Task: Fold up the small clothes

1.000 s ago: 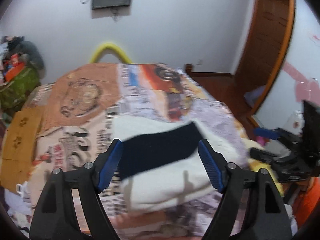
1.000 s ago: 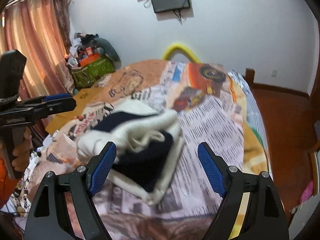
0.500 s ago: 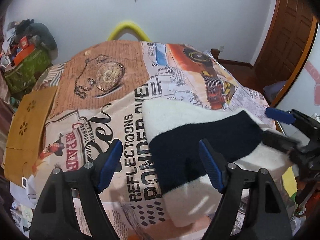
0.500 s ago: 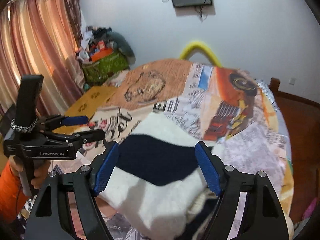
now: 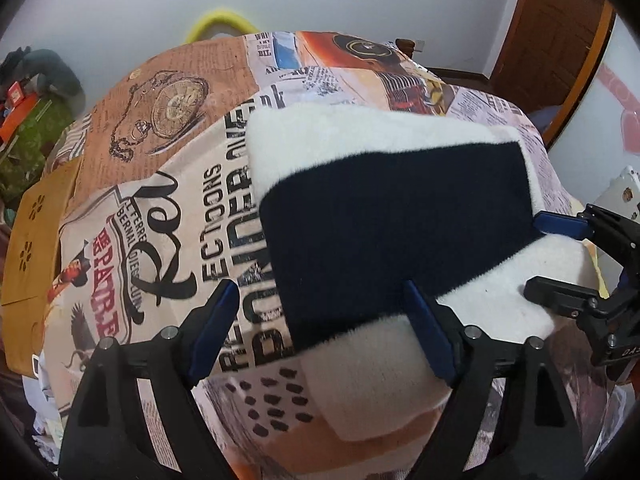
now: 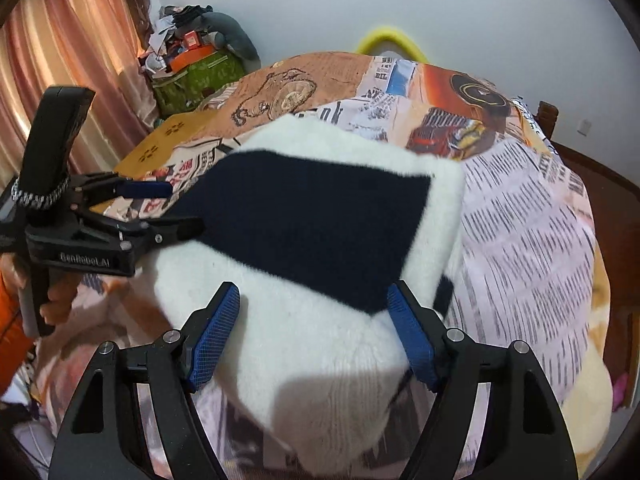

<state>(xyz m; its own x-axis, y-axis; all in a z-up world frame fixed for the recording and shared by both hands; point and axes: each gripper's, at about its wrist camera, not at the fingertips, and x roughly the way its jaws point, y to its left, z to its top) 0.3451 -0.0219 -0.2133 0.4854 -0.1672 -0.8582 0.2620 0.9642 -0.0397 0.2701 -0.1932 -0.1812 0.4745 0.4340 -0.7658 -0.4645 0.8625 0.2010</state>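
Observation:
A small white knit garment with a broad navy band [image 5: 396, 224] lies spread on the printed bedspread [image 5: 168, 184]; it also shows in the right wrist view [image 6: 312, 216]. My left gripper [image 5: 324, 328] is open, its blue pads straddling the garment's near left edge. My right gripper [image 6: 312, 332] is open over the garment's near right white part. Each gripper shows in the other's view: the right one [image 5: 560, 256] at the garment's right edge, the left one [image 6: 160, 208] at its left edge.
The bed fills most of both views. A yellow-brown cushion [image 5: 32, 232] lies at its left side. A green bag with clutter [image 6: 196, 72] and curtains [image 6: 60, 40] stand at the left. A wooden door [image 5: 548, 24] is at the right. A yellow hoop [image 6: 388, 40] stands behind the bed.
The garment has gone from bunched and lifted to spread flat on the bed. Both grippers have come lower and closer over it, staying open.

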